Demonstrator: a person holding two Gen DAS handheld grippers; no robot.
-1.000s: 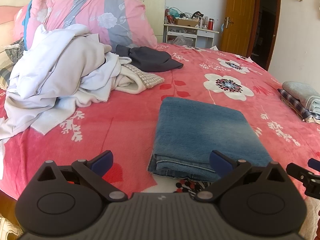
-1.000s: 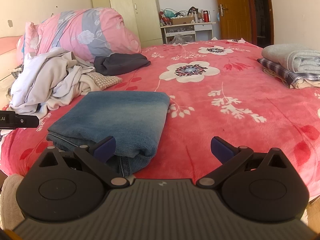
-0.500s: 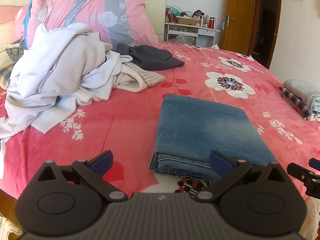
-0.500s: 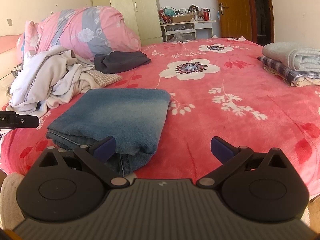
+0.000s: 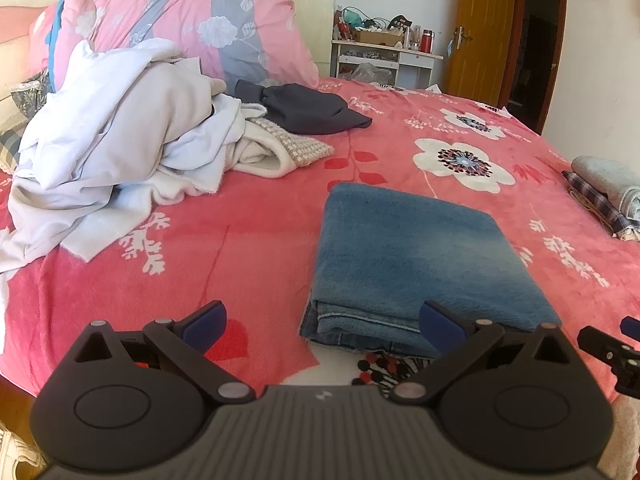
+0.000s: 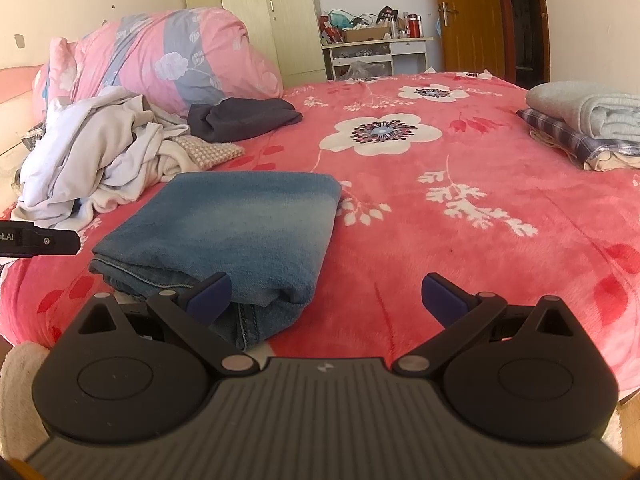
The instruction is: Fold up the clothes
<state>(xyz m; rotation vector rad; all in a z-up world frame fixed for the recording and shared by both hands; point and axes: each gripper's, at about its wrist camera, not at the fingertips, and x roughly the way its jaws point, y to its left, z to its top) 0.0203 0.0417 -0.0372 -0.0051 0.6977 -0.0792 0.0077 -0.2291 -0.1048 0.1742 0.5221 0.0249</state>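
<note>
I looked out over a big red bed cover (image 5: 248,240) with white flowers on it. At about 10 o'clock in my left camera sat a messy heap of white clothes (image 5: 116,160), not folded. Behind it, near 11 o'clock, leaned a fat pink and grey quilt (image 5: 192,28). A dark grey top (image 5: 308,110) lay just past the heap, near 12 o'clock.

My left gripper (image 5: 322,322) was wide, with nothing between its blue fingertips (image 5: 204,322). It hung low at the near edge of the bed. The folded jeans (image 5: 412,248) lay flat on the cover at about 1 o'clock from it, with the stacked edges facing me. The right-hand blue tip sat in front of the jeans' near edge; I could not tell if it touched.

My right gripper (image 6: 326,296) was wide too, and it held nothing. In its camera the jeans (image 6: 240,224) lay at about 11 o'clock, and its left blue tip sat in front of their near corner. Far off at 2 o'clock was a neat pile of folded things (image 6: 588,124), a grey one on top of a checked one.
</note>
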